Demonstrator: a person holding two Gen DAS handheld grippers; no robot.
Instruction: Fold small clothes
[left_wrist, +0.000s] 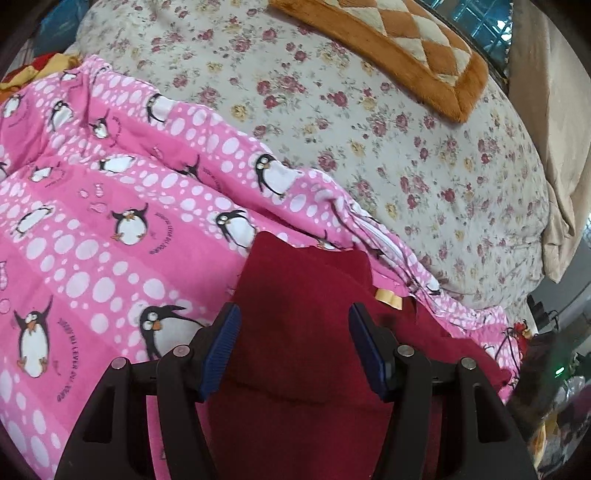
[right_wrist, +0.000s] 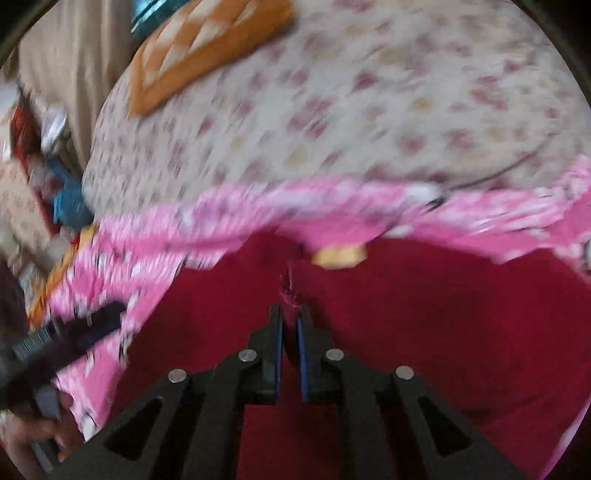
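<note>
Left wrist view gives you one dark red garment (left_wrist: 295, 332), lying on one pink penguin-print quilt (left_wrist: 92, 229) at the 6 o'clock part of the frame. Your left gripper (left_wrist: 293, 325) stands with its two blue-padded fingers (left_wrist: 223, 347) wide apart, the garment's surface showing between them; they grip nothing. One yellow label (left_wrist: 388, 297) shows at the garment's edge near 4 o'clock. The garment's far edge ends in a raised corner just past centre, toward 12 o'clock.

Count one floral bedsheet (left_wrist: 369, 129) beyond the quilt, filling the frame from 12 to 3 o'clock. One orange-and-cream diamond-pattern cushion (left_wrist: 399, 44) lies on it at 1 o'clock. The quilt's hemmed edge runs diagonally from 10 o'clock down to 4 o'clock. Between that edge and the cushion, the sheet is bare cloth. One beige curtain (left_wrist: 554, 147) hangs at 3 o'clock, past the bed's edge.

Right wrist view is motion-blurred. Your right gripper (right_wrist: 290, 314) has its fingers drawn nearly together, with only a thin slit between the pads. A pinch of the garment (right_wrist: 424, 332) with a loose thread sits at the tips; you cannot tell whether the cloth is actually clamped. The garment fills the frame from 3 to 7 o'clock, and its label (right_wrist: 340, 256) lies at its far edge. The quilt (right_wrist: 221, 218) borders the garment from 9 to 3 o'clock. The other gripper's dark body (right_wrist: 55, 343) enters at 8 o'clock, well apart from the right fingertips.
</note>
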